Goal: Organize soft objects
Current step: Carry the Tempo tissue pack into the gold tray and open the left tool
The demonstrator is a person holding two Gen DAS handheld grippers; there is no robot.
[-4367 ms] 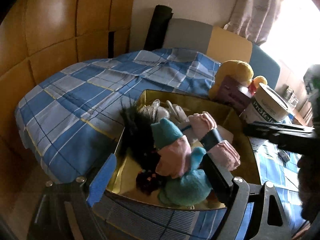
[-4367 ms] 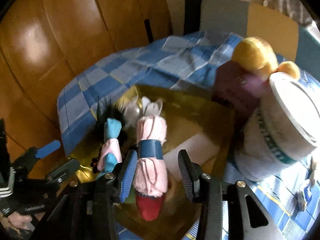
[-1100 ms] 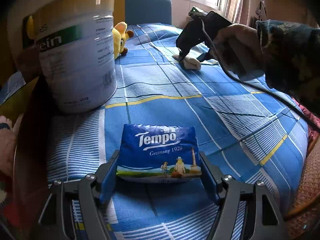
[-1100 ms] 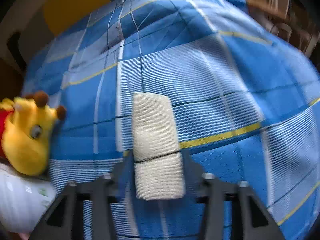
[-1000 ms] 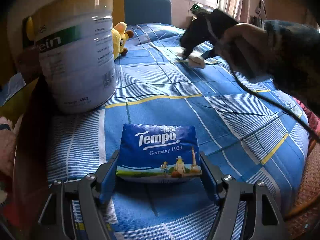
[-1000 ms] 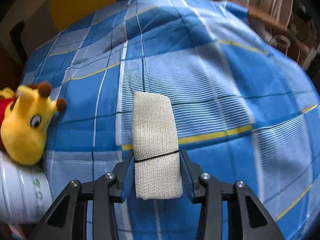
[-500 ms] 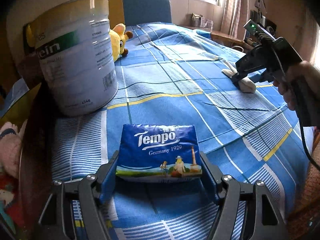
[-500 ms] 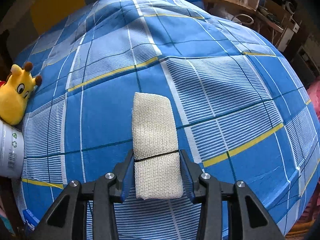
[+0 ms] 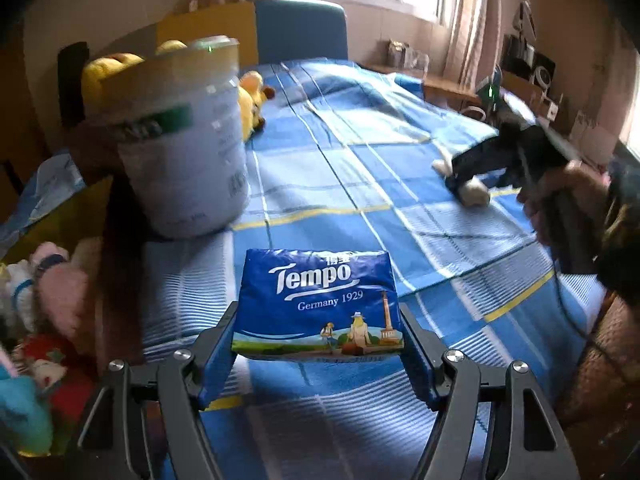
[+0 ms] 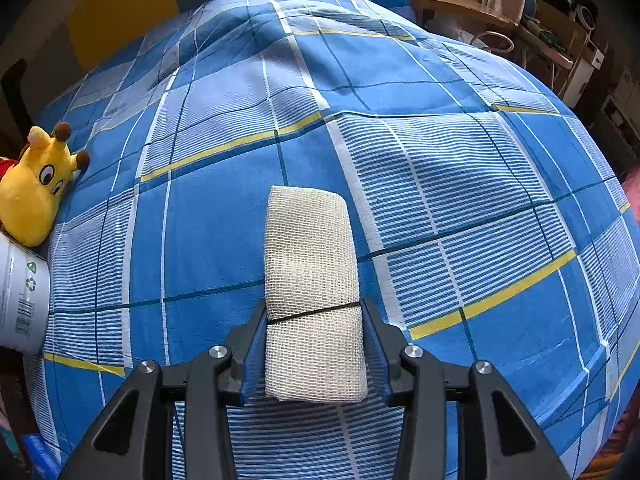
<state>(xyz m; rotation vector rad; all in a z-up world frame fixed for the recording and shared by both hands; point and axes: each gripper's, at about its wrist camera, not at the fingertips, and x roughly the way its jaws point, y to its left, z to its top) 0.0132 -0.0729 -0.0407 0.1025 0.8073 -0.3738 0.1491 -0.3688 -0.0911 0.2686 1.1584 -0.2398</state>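
My left gripper (image 9: 318, 342) is shut on a blue Tempo tissue pack (image 9: 318, 300) and holds it above the blue checked bed cover (image 9: 352, 168). My right gripper (image 10: 314, 340) is shut on a beige rolled gauze cloth (image 10: 312, 280) bound with a thin black band, held over the bed cover (image 10: 440, 140). In the left wrist view the right gripper (image 9: 464, 186) shows at the right, in a hand, with the cloth (image 9: 474, 196) in it. Soft toys (image 9: 48, 304) lie in a yellow box (image 9: 76, 216) at the left.
A tall white tin (image 9: 184, 148) stands between the box and the middle of the bed; its side shows in the right wrist view (image 10: 20, 300). A yellow plush giraffe (image 10: 36, 188) lies beside it. A desk with clutter (image 10: 520, 12) stands beyond the bed's far edge.
Both grippers have lifted and drawn back with their loads. In the left wrist view the right gripper has moved further right and lower, and the box of toys has come more into view.
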